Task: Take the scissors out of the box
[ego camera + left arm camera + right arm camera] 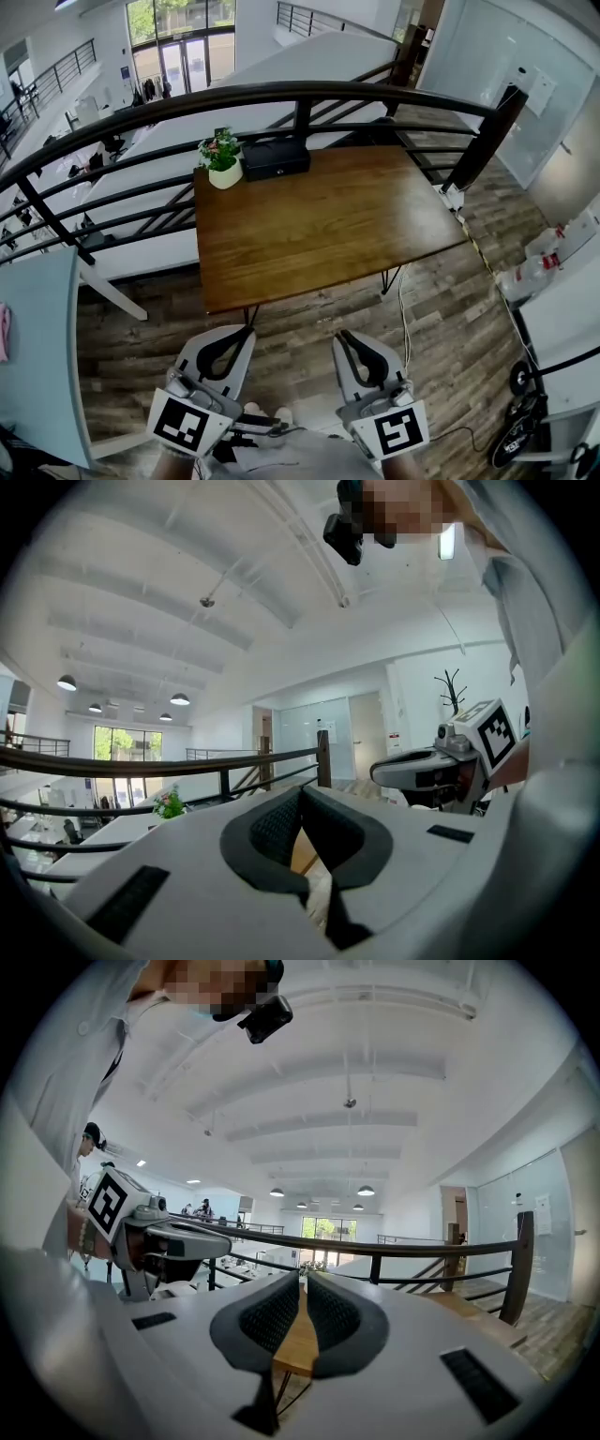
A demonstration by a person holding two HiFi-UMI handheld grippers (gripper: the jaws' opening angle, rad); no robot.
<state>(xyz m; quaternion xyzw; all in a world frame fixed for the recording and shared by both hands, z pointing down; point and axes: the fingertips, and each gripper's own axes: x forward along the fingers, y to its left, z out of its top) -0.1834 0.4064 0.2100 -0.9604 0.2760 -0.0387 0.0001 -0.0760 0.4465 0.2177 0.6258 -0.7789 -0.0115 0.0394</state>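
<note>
Box, black and low with its lid down, stands at the far edge of the wooden table, close under the dark railing. What it holds cannot be seen from any view. Just to its left, almost touching it, is a small potted plant in a pale pot. The rest of the tabletop is bare brown wood.

At the lower left of the head view, the left gripper is held over the plank floor, short of the table's near edge and well apart from the box. It points level toward the table. Its own view shows the dark ribbed pads clenched tip to tip with nothing caught between them. Only a sliver of table shows through the gap lower down.

Beside it, near and roughly parallel, the right gripper also hangs over the floor in front of the table, aimed the same way. In its own view the pads are drawn together to a hairline slit and grasp nothing, with the table's wood showing beneath them.

Each gripper appears at the edge of the other's view, with its marker cube toward the person. Further right, a thin cable runs across the floor past the table's leg.
</note>
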